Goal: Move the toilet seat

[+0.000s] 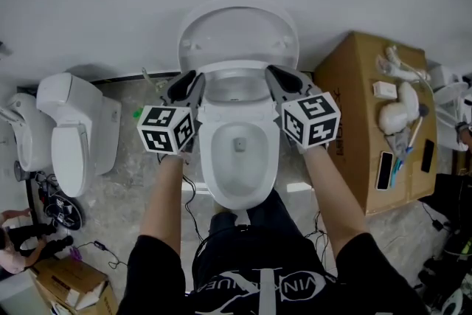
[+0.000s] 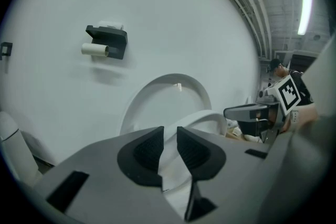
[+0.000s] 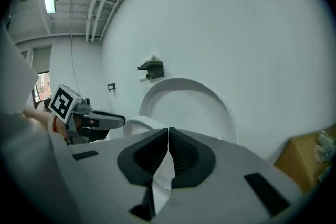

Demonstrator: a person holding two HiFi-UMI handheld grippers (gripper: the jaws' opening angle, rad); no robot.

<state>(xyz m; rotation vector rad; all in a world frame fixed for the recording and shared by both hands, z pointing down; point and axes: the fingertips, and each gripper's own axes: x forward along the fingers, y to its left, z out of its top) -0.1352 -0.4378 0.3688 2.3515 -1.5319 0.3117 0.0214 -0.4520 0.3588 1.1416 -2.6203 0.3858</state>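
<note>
At the foot of a plain white wall, on a mottled stone floor, a glossy white oval bowl is seen. The rounded lid is stood upright against the wall. The toilet seat, a smooth white ring, is tilted partway up between bowl and lid and flanked at its rear by both grippers. The ribbed black jaws of the left gripper are set narrowly apart, and white is seen in the gap. The jaws of the right gripper are closed tip to tip, with nothing held. A brown cardboard box is placed beside the bowl.
</note>
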